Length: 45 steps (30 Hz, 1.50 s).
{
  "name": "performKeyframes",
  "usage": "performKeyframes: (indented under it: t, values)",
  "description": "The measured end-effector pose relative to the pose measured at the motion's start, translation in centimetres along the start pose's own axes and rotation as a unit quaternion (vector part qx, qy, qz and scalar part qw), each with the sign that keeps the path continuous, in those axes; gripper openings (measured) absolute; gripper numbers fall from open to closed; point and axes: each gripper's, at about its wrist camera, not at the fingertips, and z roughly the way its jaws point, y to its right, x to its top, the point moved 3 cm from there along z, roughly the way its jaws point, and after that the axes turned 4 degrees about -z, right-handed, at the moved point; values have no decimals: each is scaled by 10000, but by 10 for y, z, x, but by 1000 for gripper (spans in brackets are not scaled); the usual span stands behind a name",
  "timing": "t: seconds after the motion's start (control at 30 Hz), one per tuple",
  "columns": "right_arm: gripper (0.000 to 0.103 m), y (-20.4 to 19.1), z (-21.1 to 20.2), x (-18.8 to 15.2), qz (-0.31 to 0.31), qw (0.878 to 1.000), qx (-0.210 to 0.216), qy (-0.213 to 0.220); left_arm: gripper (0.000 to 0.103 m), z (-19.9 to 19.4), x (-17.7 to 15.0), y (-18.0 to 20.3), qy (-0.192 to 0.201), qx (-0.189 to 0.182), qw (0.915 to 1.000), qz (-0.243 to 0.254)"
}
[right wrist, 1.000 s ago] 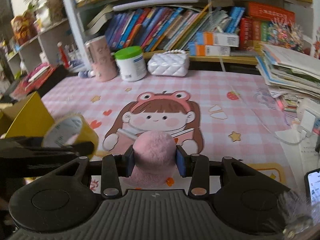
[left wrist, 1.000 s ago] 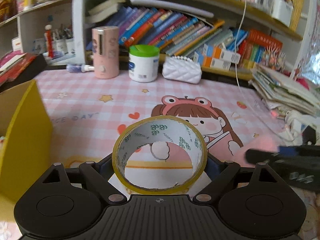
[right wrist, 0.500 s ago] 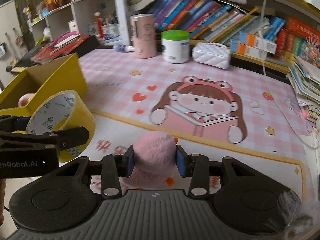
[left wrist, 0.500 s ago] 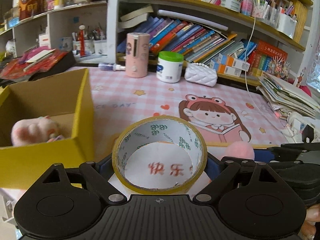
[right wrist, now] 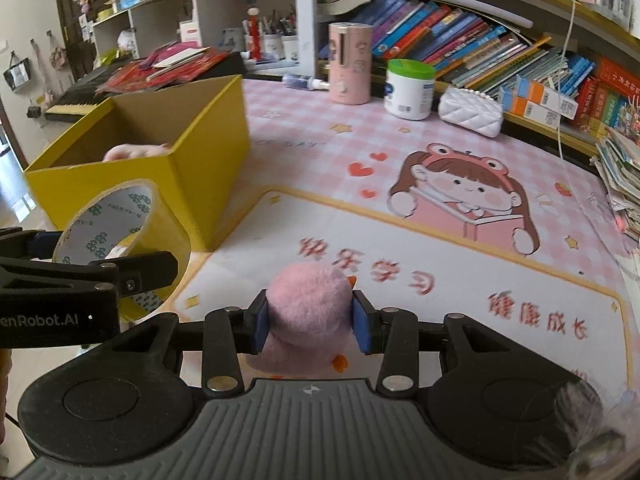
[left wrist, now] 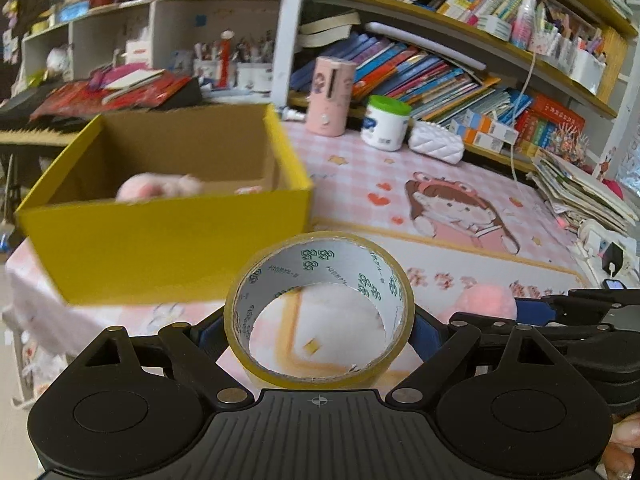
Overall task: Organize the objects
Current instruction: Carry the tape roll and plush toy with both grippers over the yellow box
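Observation:
My left gripper (left wrist: 319, 326) is shut on a yellowish tape roll (left wrist: 320, 264), its blue pads pressing both sides; the roll's white core faces me. The same tape roll (right wrist: 108, 232) and left gripper (right wrist: 100, 256) show at the left of the right wrist view. My right gripper (right wrist: 311, 322) is shut on a pink plush toy (right wrist: 306, 304) with small orange feet. That pink plush toy (left wrist: 484, 302) peeks out at the right of the left wrist view. An open yellow cardboard box (left wrist: 168, 236) stands ahead on the left, with a pink plush (left wrist: 160, 188) inside. In the right wrist view the box (right wrist: 192, 164) lies left of centre.
A pink checked mat with a cartoon girl (right wrist: 460, 192) covers the table. At the back stand a pink canister (right wrist: 349, 64), a green-lidded white tub (right wrist: 409, 90) and a white quilted purse (right wrist: 470, 116), below bookshelves. Stacked papers (left wrist: 580, 192) lie right, a keyboard (right wrist: 76, 100) left.
Both grippers have swung left across the mat toward the yellow box, which now fills the left of both views. Each still holds its object.

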Motion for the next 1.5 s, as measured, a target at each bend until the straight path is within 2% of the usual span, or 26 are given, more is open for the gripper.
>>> performKeyframes:
  t: [0.27, 0.6, 0.97, 1.27, 1.5]
  values:
    - [39, -59, -10, -19, -91, 9997, 175, -114, 90, -30, -21, -44, -55, 160, 9998, -97]
    - [39, -115, -19, -35, -29, 9994, 339, -101, 90, -62, -39, -86, -42, 282, 9996, -69]
    - [39, -168, -26, -32, -303, 9978, 593, 2, 90, -93, -46, -127, 204, 532, 9978, -337]
    - [39, -192, -26, -24, -538, 9961, 692, 40, 90, -103, -44, -148, 340, 610, 9962, -514]
    - [39, -196, -30, -18, -630, 9959, 647, 82, 90, -101, -40, -148, 387, 492, 9967, -510]
